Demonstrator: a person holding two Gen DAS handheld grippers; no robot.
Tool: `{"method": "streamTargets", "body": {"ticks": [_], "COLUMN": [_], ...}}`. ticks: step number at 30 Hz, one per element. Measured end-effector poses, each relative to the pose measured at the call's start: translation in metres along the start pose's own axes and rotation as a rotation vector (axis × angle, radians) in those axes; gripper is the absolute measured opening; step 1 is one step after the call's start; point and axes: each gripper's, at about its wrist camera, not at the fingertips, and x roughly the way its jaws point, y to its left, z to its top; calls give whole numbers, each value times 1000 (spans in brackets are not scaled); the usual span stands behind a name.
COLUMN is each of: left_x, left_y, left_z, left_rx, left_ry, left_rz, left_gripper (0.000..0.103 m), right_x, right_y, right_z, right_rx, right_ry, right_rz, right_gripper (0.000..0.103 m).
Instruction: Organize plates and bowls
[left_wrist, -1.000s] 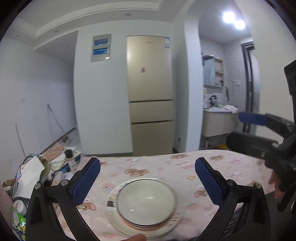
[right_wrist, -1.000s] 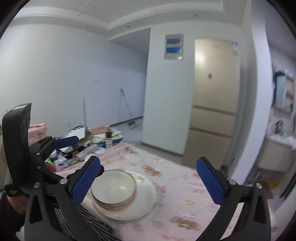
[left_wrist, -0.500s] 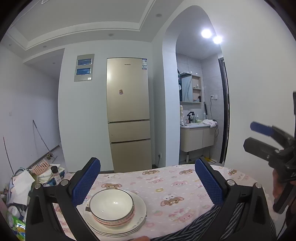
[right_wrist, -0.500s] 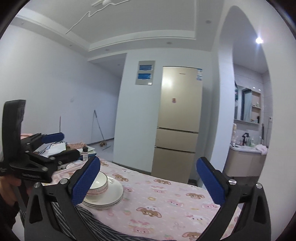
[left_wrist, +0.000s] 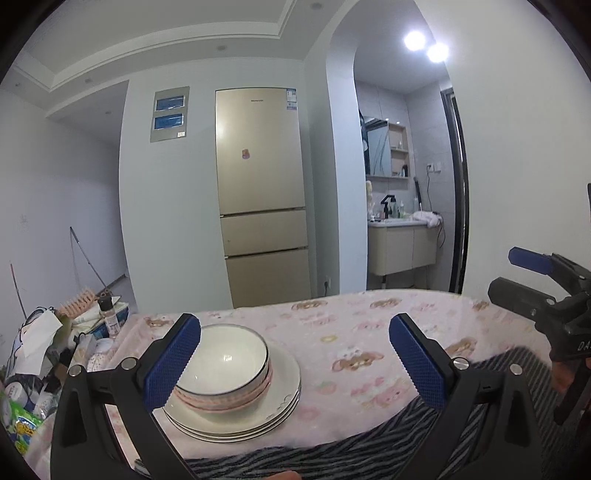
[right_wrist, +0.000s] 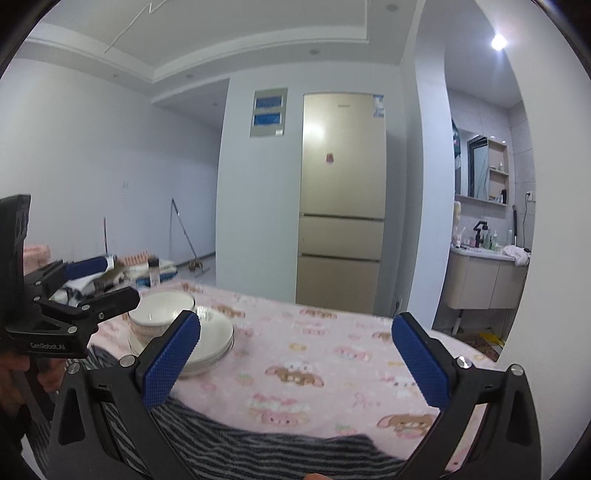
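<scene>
Bowls (left_wrist: 225, 363) beside left fingers (left_wrist: 173, 363), untouched

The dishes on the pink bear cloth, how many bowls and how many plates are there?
Bowls: 3, nested, counted by their rims
Plates: 3, stacked under the bowls
Total: 6 dishes

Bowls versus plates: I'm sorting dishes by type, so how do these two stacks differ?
The bowls are deep with pink outer sides; the plates are flat, wider and white. The bowls sit nested on top; the plates lie beneath, on the tablecloth. Both have white interiors, and neither tool holds them.
</scene>
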Motion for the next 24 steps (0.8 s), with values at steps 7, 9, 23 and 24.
{"method": "streamTargets", "body": {"ticks": [7,9,23,24], "left_x": [33,42,53,53], "left_y": [0,-1,8,9], "left_z": [-36,-44,-56,-56], "left_rx": [54,50,12,8], "left_ry": [41,73,115,117], "left_rz": [10,28,32,31], "left_gripper": [103,103,103,103], "right_x": [29,36,41,41], "right_y": [9,9,3,3], "right_z": [-39,-45,-50,-50], "right_rx": [-54,-41,-15,-14], "right_ry": [60,104,138,140], "right_rz": [20,25,-10,-8], "right_gripper": [103,103,103,103]}}
